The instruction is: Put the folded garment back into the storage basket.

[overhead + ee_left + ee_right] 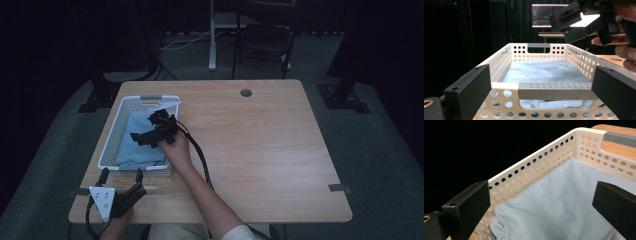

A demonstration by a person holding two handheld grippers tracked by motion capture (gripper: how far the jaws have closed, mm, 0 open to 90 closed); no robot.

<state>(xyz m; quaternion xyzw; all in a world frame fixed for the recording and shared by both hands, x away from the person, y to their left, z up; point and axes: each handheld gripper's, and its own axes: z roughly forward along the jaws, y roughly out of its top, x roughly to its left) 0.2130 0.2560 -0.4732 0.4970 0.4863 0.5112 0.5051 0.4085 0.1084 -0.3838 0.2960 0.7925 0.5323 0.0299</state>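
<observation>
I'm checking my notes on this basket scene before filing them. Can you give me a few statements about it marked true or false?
1. A light blue cloth lies inside the white basket. True.
2. The right hand-held gripper is clamped on the cloth. False: its jaws stand open above it.
3. The left hand-held gripper is open at the basket's near end. True.
4. The basket sits on the floor. False: it stands on the wooden table.
</observation>
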